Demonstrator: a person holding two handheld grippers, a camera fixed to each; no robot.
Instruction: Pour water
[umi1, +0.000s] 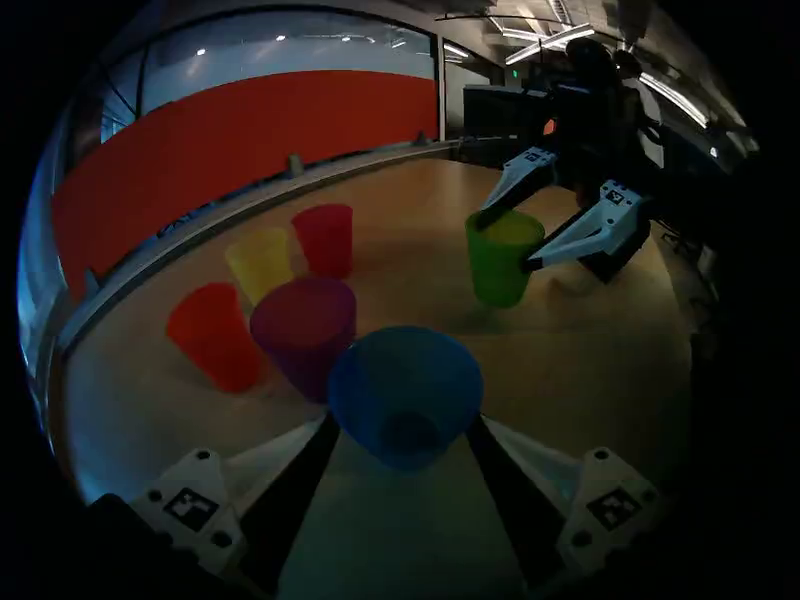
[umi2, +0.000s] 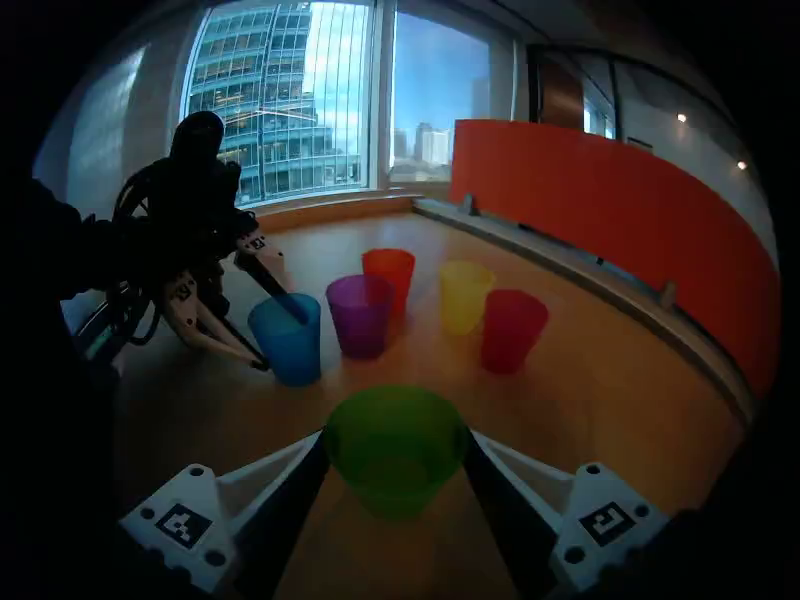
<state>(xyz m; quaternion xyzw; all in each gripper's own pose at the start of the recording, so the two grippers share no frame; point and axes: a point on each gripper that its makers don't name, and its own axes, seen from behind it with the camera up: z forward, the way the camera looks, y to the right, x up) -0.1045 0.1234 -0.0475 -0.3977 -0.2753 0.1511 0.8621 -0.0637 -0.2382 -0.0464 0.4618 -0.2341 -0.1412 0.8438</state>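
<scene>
My left gripper (umi1: 400, 425) is shut on a blue cup (umi1: 405, 385), held upright close to the camera. Across the wooden table (umi1: 590, 350) my right gripper (umi1: 505, 243) is shut on a green cup (umi1: 498, 262), which stands upright. In the right gripper view the green cup (umi2: 395, 450) sits between the fingers of my right gripper (umi2: 395, 440), and the left gripper (umi2: 280, 340) grips the blue cup (umi2: 288, 345) farther off at the left. Whether either cup holds water cannot be told.
Between the two held cups stand a purple cup (umi1: 303, 335), an orange cup (umi1: 213, 338), a yellow cup (umi1: 260, 262) and a red cup (umi1: 325, 238). An orange wall panel (umi1: 240, 140) with a ledge runs along the table's far side. Windows (umi2: 290, 100) are behind the left gripper.
</scene>
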